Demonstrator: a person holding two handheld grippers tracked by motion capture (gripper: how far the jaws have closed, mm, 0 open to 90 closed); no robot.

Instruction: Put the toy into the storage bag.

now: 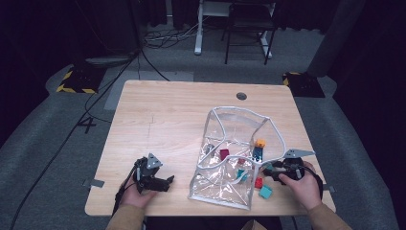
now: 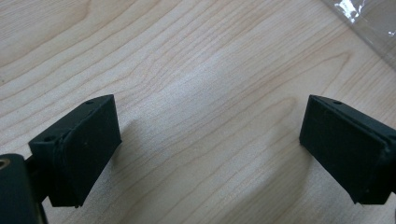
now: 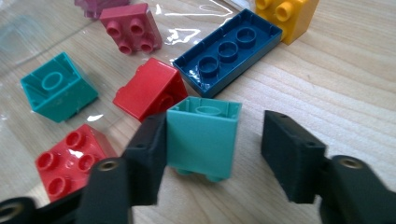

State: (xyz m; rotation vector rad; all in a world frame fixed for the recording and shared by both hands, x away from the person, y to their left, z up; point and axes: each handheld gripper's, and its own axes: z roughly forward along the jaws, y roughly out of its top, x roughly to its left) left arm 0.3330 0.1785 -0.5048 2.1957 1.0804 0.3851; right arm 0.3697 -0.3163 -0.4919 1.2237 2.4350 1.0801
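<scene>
Table (image 1: 167,115), wooden. Right gripper (image 3: 212,154) straddles light-teal brick (image 3: 203,140) beside clear pouch (image 1: 230,158): one jaw touching, other apart, not yet clamped. Left gripper (image 2: 210,144) spread wide over bare wood, holding nothing.

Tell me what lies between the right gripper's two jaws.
In the right gripper view, a light teal plastic building block stands between the jaws of the right gripper: one pad touches its side, and bare wooden table shows before the other.
</scene>
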